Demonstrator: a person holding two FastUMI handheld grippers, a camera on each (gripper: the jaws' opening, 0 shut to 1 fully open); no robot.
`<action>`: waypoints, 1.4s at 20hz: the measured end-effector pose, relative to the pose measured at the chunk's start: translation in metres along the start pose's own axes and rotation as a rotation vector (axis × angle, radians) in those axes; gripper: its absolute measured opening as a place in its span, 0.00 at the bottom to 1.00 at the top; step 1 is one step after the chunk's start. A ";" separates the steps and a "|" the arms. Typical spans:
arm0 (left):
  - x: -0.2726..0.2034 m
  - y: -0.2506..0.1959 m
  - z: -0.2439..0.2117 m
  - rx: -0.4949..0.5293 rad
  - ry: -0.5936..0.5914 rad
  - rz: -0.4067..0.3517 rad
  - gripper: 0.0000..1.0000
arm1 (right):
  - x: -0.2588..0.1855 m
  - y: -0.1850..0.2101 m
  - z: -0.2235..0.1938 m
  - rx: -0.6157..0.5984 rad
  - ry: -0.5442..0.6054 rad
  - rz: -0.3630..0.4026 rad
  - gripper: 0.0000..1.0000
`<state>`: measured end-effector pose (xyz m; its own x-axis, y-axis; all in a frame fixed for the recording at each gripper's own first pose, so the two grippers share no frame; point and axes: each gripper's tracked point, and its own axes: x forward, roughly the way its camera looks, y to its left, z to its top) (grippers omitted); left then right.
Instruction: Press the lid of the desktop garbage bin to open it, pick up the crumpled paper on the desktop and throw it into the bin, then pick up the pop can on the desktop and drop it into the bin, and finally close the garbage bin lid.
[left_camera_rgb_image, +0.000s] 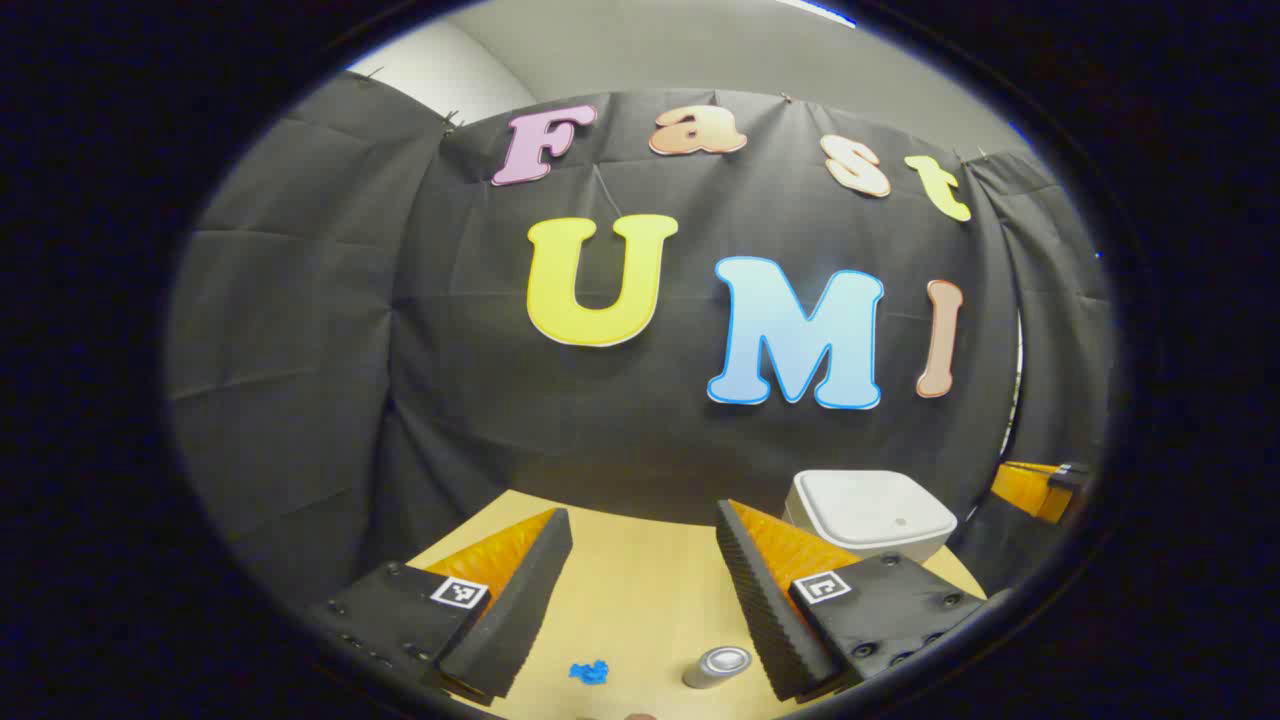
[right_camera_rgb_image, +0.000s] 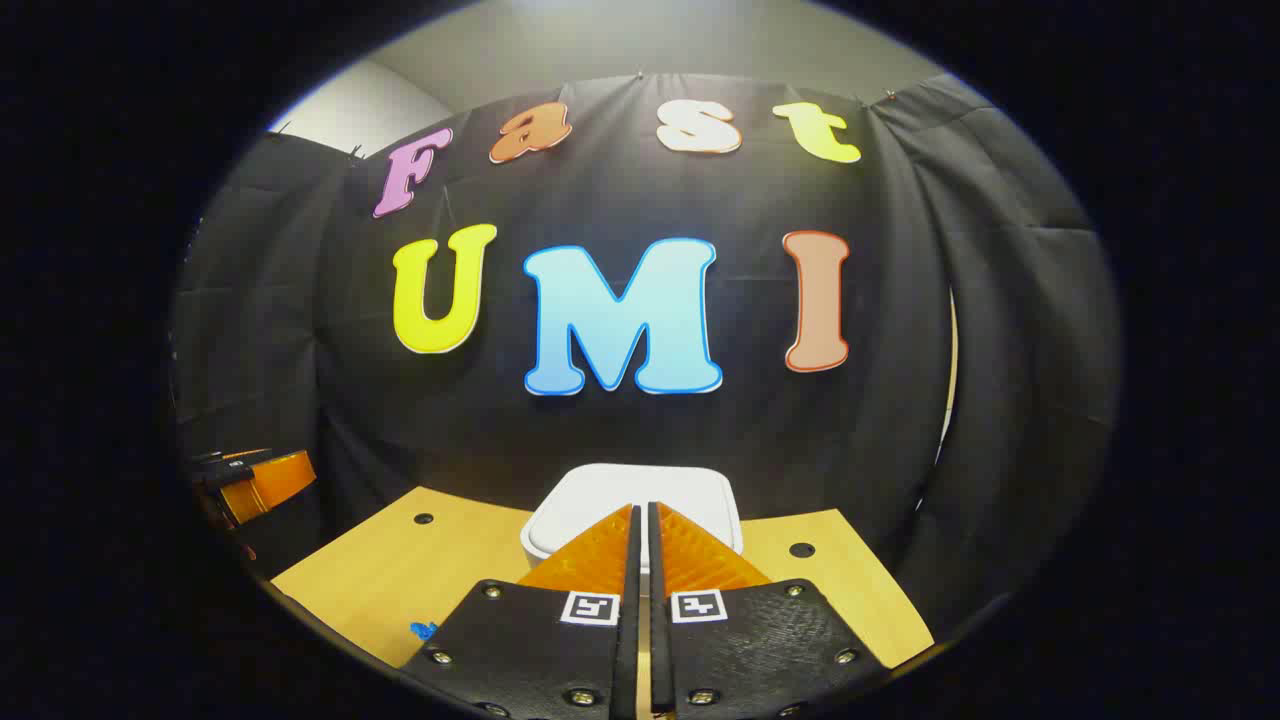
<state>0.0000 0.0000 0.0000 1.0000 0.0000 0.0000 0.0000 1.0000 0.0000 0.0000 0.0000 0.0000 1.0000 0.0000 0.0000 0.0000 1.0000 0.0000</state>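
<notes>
The left tool (left_camera_rgb_image: 640, 545) hangs with its jaws wide apart above the wooden surface (left_camera_rgb_image: 640, 590), where a blue scrap (left_camera_rgb_image: 589, 671) and a pop can (left_camera_rgb_image: 718, 667) sit near, and the white bin (left_camera_rgb_image: 868, 513), lid down, stands farther right.

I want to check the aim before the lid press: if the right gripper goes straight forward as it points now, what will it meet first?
Most likely the bin: the shut right gripper points at its closed lid, with nothing visible between. Depth is hard to judge.
</notes>
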 end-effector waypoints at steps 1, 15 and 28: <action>0.000 -0.005 0.000 0.016 0.000 -0.020 0.95 | 0.002 0.000 0.000 0.003 0.010 -0.008 0.05; 0.022 0.007 0.005 0.131 -0.001 -0.099 0.96 | 0.023 0.036 -0.003 0.025 0.023 -0.016 0.05; 0.029 0.007 0.014 0.143 -0.021 -0.088 0.95 | 0.069 0.031 -0.032 0.037 0.119 -0.012 0.05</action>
<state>0.0288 0.0070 0.0136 0.9959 -0.0893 0.0142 0.0864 0.9859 0.1431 0.0688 0.0312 -0.0318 0.9928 -0.0093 -0.1194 0.0137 0.9993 0.0357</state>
